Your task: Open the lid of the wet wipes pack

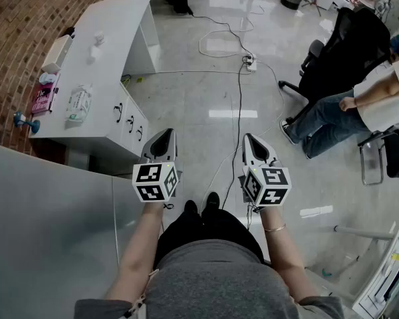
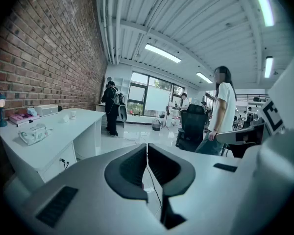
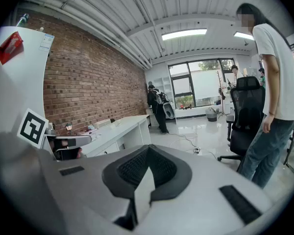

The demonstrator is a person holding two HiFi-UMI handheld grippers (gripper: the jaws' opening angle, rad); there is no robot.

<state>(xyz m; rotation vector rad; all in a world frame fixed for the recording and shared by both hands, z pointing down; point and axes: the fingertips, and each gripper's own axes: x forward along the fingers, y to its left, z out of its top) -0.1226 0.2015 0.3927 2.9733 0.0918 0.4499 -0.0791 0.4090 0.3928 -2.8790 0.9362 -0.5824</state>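
Nearest, the person's two forearms reach out over the pale floor [image 1: 206, 98], each carrying a marker cube [image 1: 155, 181]. Just beyond, the left tongs [image 1: 165, 138] and the right tongs [image 1: 250, 141] are held side by side, apart from each other and tipped slightly downward. In the left gripper view the left tongs [image 2: 147, 151] are pressed together with nothing between them, and in the right gripper view the right tongs [image 3: 148, 153] are likewise closed and empty. Farther off on the left stands a white bench [image 1: 113, 38] along a brick wall [image 1: 26, 18], well apart from both tongs. The wet wipes pack [image 1: 78, 104] lies flat on the bench's near end, untouched; its lid is too small to make out. Left of it lie a pink booklet [image 1: 42, 100] and a small blue lamp [image 1: 23, 120], with a white box [image 1: 56, 53] and a cup [image 1: 98, 38] farther along. A cable runs across the floor to a power strip [image 1: 251, 62], and at the far right a person [image 1: 359, 105] is beside a black office chair [image 1: 346, 45]
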